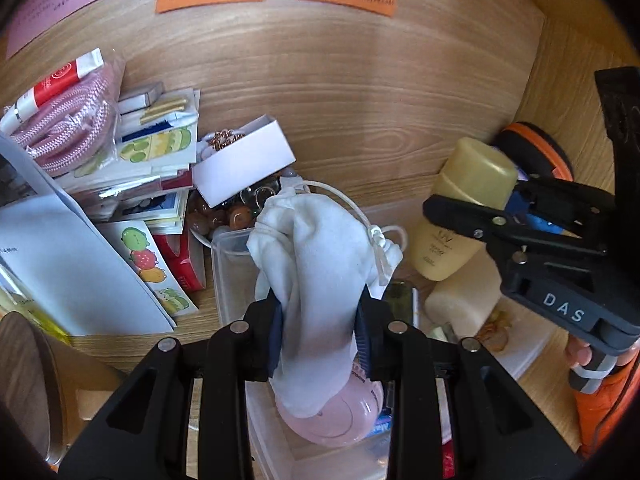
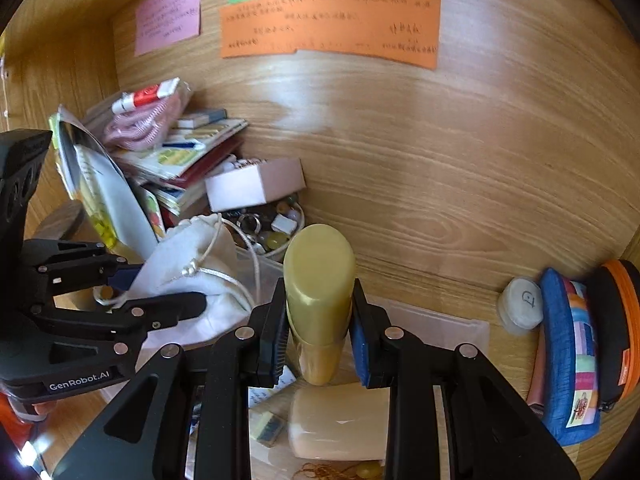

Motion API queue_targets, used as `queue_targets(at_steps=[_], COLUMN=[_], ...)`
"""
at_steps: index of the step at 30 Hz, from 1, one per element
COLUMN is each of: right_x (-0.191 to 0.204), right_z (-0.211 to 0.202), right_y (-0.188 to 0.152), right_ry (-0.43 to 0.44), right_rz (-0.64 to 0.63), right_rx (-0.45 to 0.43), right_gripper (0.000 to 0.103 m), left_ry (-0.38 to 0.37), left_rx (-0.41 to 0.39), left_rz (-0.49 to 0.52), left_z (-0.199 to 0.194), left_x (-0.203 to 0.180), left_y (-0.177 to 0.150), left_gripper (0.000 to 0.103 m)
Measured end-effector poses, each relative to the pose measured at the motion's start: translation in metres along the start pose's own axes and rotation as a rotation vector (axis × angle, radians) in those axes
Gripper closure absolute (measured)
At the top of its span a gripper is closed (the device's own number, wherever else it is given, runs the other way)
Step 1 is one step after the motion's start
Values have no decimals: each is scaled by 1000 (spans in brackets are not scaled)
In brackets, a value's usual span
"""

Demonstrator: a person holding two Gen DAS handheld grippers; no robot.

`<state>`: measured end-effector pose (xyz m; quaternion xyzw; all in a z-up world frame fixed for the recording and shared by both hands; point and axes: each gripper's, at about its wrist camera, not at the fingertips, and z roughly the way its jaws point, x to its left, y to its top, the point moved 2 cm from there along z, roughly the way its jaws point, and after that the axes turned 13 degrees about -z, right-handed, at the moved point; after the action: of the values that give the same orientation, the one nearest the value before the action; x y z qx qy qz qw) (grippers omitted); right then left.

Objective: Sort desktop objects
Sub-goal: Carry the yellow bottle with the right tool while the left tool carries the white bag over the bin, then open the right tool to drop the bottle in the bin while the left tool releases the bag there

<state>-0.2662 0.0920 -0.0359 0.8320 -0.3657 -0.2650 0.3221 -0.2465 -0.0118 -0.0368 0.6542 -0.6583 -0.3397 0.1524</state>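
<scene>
My left gripper [image 1: 320, 320] is shut on a white drawstring pouch [image 1: 320, 248] and holds it above a clear plastic box [image 1: 232, 264]. A pink round item [image 1: 344, 416] lies in the box below it. My right gripper [image 2: 320, 336] is shut on a yellow bottle [image 2: 320, 280] with a rounded cap, held upright over a clear tray [image 2: 440, 324]. The same bottle [image 1: 468, 200] and the right gripper [image 1: 472, 216] show at the right of the left wrist view. The pouch [image 2: 192, 272] and left gripper [image 2: 168, 292] show at the left of the right wrist view.
A cream cylinder [image 2: 340, 420] lies under the bottle. A white box [image 1: 244, 160] sits over a dish of beads [image 1: 224, 216]. Stacked cards and a pink cord [image 1: 68, 120] stand at left. A blue pouch [image 2: 568, 356] and an orange-rimmed case [image 2: 616, 320] stand right. Paper notes [image 2: 328, 24] hang on the wooden back wall.
</scene>
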Motion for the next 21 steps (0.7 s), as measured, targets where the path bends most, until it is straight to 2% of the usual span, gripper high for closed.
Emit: queue_targets(at_steps=[14,19,21], right_x=[0,3,3], right_z=[16,26,23], right_y=[-15,-21,-21], right_ry=[-3,3,3], right_rz=[-21,-35,-35], right_rx=[63,113,102], right_gripper=[79,79,79], left_ry=[19,18,23], left_rx=[10,20,21], left_rz=[45,60,74], left_z=[10,17,19], left_x=[-8,-15,-18], left_y=[-8,-10,-11], left_gripper=[71,70,68])
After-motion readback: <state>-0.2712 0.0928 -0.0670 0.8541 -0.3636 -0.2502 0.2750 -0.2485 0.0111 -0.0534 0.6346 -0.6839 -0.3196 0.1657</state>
